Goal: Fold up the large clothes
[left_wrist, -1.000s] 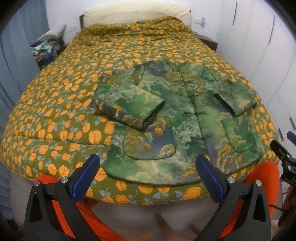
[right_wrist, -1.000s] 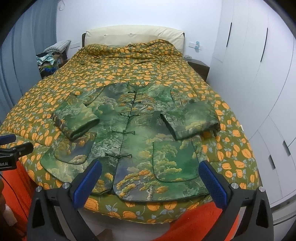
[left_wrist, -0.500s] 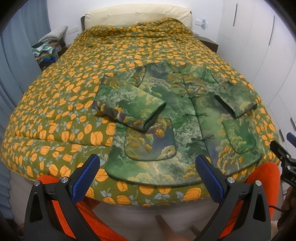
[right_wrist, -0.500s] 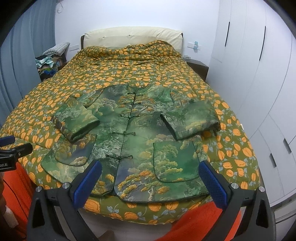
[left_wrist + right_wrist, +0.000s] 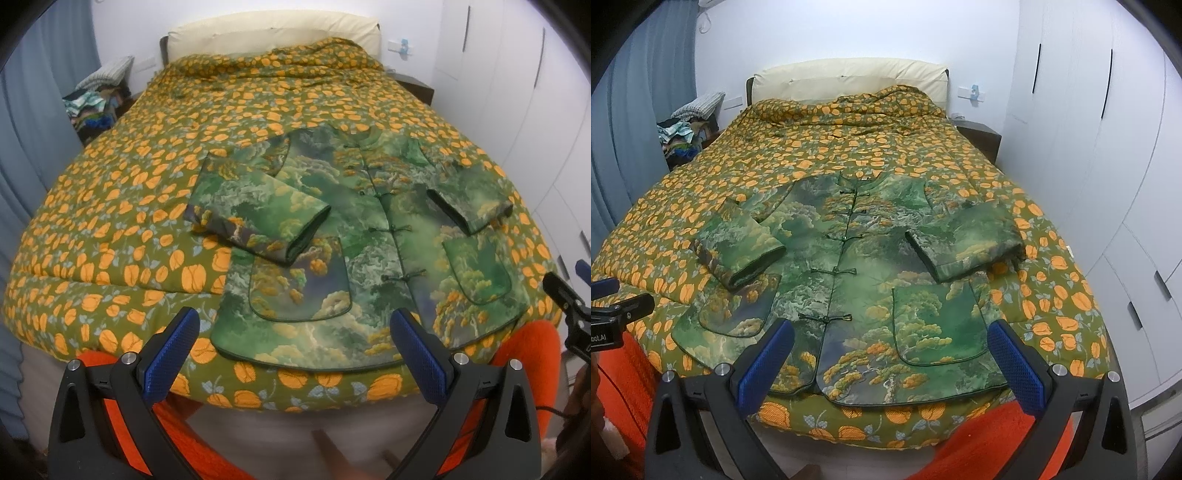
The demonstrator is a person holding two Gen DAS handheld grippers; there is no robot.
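Observation:
A green landscape-print jacket (image 5: pixel 373 236) with knot buttons lies flat, front up, near the foot of the bed; it also shows in the right wrist view (image 5: pixel 864 280). Both sleeves are folded inward: the left sleeve (image 5: pixel 258 218) and the right sleeve (image 5: pixel 964 240) rest on the jacket's front. My left gripper (image 5: pixel 295 354) is open and empty, held back from the hem's left part. My right gripper (image 5: pixel 890 362) is open and empty, over the hem's right part.
The bed carries an olive quilt with orange flowers (image 5: pixel 147 192). A cream headboard (image 5: pixel 849 81) is at the far end. A pile of clothes (image 5: pixel 683 133) sits at the back left. White wardrobes (image 5: pixel 1108 147) line the right side. Orange fabric (image 5: pixel 979 443) is below the grippers.
Both grippers have drawn slightly back and up from the bed's foot, so the jacket looks a little farther away. The jacket has not moved. Both grippers stay open.

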